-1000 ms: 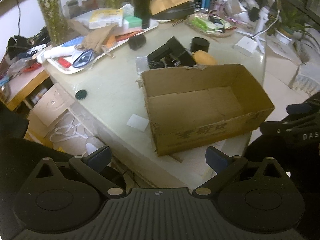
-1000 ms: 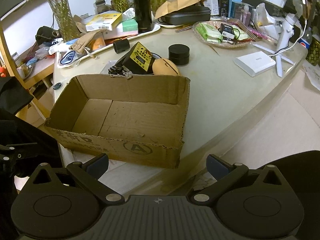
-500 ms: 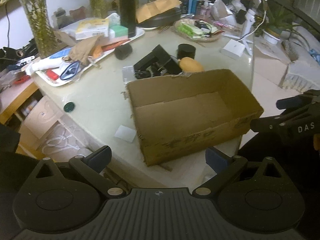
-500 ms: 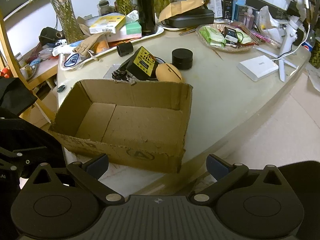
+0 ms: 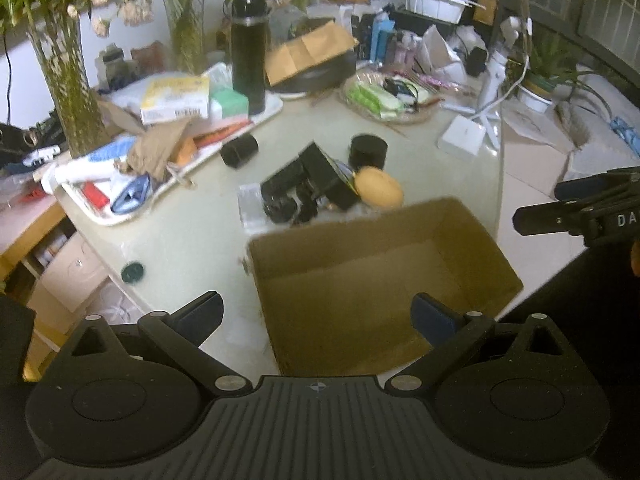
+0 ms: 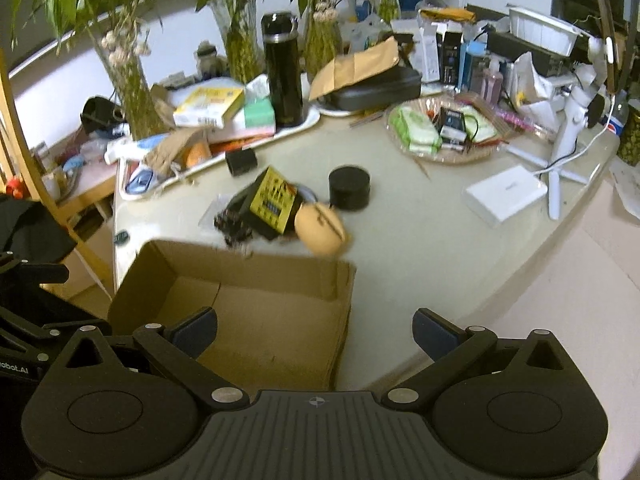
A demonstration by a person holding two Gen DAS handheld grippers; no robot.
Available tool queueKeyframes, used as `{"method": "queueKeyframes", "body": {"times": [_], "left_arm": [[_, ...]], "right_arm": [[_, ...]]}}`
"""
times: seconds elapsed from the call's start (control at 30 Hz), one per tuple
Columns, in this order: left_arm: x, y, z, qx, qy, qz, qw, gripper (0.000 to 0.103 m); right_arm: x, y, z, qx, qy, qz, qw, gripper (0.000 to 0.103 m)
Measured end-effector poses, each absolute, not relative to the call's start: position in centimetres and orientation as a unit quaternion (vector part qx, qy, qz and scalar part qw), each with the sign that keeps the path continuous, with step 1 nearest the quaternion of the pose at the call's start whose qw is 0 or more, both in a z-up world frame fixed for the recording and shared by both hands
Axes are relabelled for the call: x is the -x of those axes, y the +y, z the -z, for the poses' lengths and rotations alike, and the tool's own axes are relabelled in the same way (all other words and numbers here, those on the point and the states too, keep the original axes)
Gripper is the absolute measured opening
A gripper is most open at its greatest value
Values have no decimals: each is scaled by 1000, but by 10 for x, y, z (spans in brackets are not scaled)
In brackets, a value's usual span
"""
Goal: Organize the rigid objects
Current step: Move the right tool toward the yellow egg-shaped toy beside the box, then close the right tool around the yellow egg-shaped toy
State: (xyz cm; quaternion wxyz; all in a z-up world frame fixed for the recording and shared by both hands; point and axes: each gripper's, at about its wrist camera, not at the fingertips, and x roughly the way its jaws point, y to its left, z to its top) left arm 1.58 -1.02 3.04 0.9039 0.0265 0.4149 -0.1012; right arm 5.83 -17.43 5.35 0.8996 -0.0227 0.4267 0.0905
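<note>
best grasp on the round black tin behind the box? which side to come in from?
Take the black tin across its curved side wall, coming from above or from its open right side. It stands upright and apart, with bare table to its right; the tan egg-shaped object and the yellow-labelled box crowd its near-left. Both grippers are open and empty.

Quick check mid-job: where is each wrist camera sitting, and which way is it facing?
Left wrist: behind the open left tool, looking over the empty brown cardboard box toward the cluttered table; the right tool shows at the right edge.
Right wrist: behind the open right tool, above the box's right end, facing the table.
Shared: box, tan egg-shaped object, round black jar.
</note>
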Motion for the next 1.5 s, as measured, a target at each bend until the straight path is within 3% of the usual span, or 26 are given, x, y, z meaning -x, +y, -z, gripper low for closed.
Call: {"method": "queueKeyframes", "body": {"times": [0.23, 0.6, 0.93, 1.5], "left_arm": [[-20, -11, -36, -37, 380, 93, 920, 103], [-34, -5, -29, -48, 390, 86, 916, 103], [-45, 4, -22, -30, 407, 110, 906, 103], [-62, 5, -15, -31, 381, 132, 915, 103]], "right_arm": [[-74, -180, -62, 15, 413, -104, 904, 103], [-93, -178, -45, 71, 386, -101, 914, 103], [-119, -179, -20, 44, 425, -130, 895, 103], [-167, -182, -19, 82, 394, -165, 900, 102]]}}
